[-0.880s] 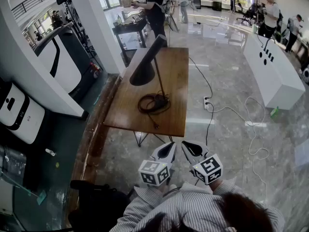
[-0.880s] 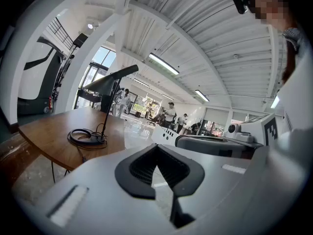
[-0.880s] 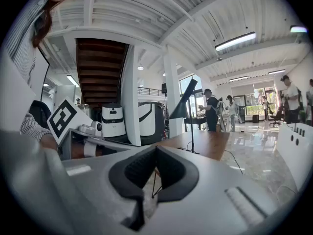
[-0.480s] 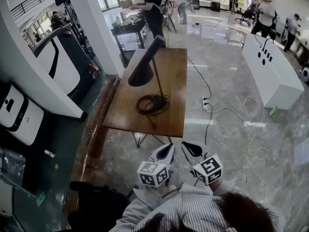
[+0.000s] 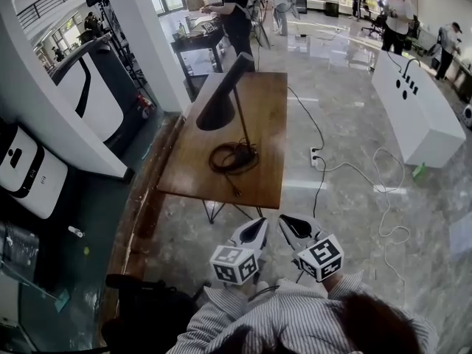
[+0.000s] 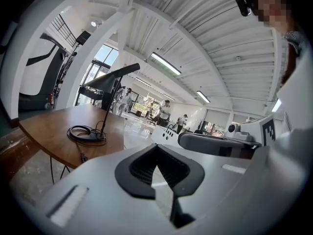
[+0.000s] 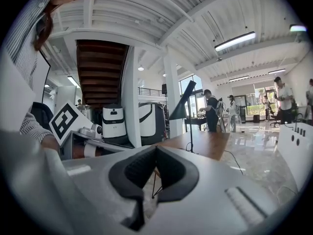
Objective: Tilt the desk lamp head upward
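A: Fingers, state?
B: Both pairs pressed together, nothing btw them. The left gripper (image 5: 257, 226) fingers (image 6: 142, 169) meet at the tips, same on the right gripper (image 5: 290, 223). The two are side by side, close in front of the person's striped shirt (image 5: 295, 317).

A: Lamp vs. fingers?
B: Ahead & well apart. Nearest is the edge of the brown wooden worktop (image 5: 193, 174). Then the round black lamp base (image 5: 243, 153) w/ a coiled black cable (image 5: 218, 159). Then the thin upright stem (image 5: 241, 120). Furthest & highest is the black cone-shaped desk lamp head (image 5: 221, 100).

A: Axis?
B: It slopes. Narrow end is up at the stem top, wide mouth drops toward the fingers & a bit left. The lamp is slightly left of both pairs, so the left gripper looks marginally nearer. Prob. a long reach fwd before any tilt.
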### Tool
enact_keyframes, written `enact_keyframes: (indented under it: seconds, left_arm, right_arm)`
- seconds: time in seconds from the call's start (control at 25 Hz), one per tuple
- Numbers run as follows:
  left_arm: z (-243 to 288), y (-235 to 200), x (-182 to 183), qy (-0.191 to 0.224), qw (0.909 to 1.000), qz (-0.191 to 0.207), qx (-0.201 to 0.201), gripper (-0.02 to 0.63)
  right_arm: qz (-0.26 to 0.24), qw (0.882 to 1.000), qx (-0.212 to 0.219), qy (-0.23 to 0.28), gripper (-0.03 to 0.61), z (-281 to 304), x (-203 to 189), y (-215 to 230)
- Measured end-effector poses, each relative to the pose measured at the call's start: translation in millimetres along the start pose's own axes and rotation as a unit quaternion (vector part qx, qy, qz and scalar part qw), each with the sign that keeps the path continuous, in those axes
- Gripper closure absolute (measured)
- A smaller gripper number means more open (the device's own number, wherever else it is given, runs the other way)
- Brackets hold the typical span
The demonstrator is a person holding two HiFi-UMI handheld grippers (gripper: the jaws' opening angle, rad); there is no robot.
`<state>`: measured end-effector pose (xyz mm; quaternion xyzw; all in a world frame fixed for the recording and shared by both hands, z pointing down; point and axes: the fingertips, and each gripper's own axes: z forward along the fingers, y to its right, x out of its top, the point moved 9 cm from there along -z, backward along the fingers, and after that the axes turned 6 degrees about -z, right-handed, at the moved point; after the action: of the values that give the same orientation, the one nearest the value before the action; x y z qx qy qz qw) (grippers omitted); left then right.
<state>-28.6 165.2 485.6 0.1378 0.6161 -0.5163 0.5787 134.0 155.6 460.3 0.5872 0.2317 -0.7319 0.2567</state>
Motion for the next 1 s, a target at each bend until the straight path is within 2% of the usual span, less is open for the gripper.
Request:
enact_keyframes:
  seconds: [0.28, 0.6, 1.0]
  left_arm:
    - [14.8, 2.7, 8.9, 0.018, 0.9997, 0.017, 0.006, 0.611]
    - [45.7, -16.4, 21.7, 0.022, 0.9986, 0.042, 0.022, 0.607]
    - [112.9, -99.9, 74.8, 0.021, 0.9983, 0.051, 0.019, 0.565]
  right_arm:
    - [-0.014, 0.999, 0.012, 0.035, 0.575, -3.9, 4.3, 25.0]
    - [-0.052, 0.998, 0.023, 0.018, 0.575, 11.6, -1.6, 55.4]
    - [-0.116, 0.993, 0.016, 0.029, 0.575, 107.5, 31.8, 107.8]
